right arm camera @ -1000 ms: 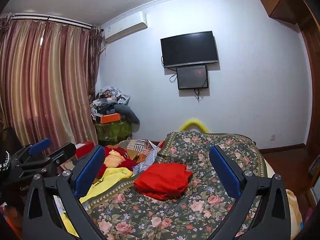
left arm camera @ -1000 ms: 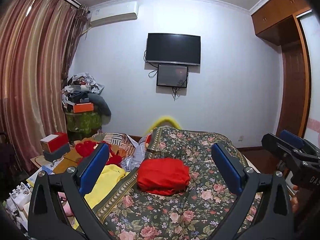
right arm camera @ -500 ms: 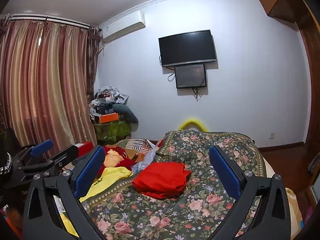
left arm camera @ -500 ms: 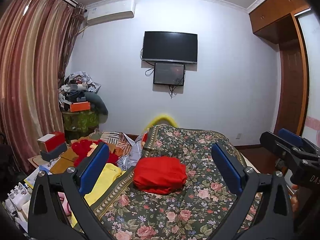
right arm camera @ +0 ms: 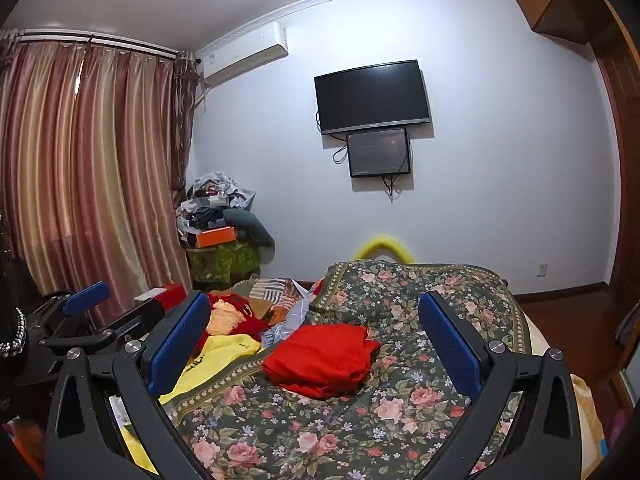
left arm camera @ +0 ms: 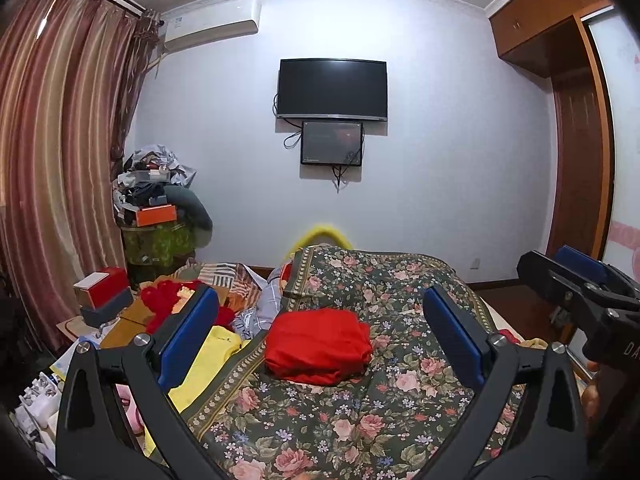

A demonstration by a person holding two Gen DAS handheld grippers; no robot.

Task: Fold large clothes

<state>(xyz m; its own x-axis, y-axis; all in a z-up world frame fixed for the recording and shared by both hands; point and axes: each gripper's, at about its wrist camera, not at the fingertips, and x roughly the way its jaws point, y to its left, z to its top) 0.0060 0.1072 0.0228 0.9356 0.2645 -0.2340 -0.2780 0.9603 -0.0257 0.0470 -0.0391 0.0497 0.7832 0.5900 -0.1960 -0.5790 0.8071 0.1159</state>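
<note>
Grippers both stand wide, holding and touching nothing: the left gripper (left arm camera: 320, 332) and the right gripper (right arm camera: 314, 330) hang above the near part of the bed, blue pads well apart. In the left view the right gripper shows at the right edge; in the right view the left one shows at the left edge.

On the floral cover (left arm camera: 360, 412), between the fingers in both views, lies the red garment (left arm camera: 318, 344) (right arm camera: 322, 354), folded into a thick bundle, clear of both grippers. Just left of it a yellow garment (left arm camera: 208, 356) (right arm camera: 224, 350) hangs over the cover's edge. Behind that lie a red plush toy (right arm camera: 236, 312) and mixed clothes (left arm camera: 244, 292). Farther left, a red box (left arm camera: 102, 286) sits on a grey one. In the corner a pile (left arm camera: 156, 196) tops a green cabinet beside the curtain (left arm camera: 60, 160). On the far wall hang a TV (left arm camera: 333, 88), a small screen (left arm camera: 331, 143) and an air conditioner (left arm camera: 212, 24).
</note>
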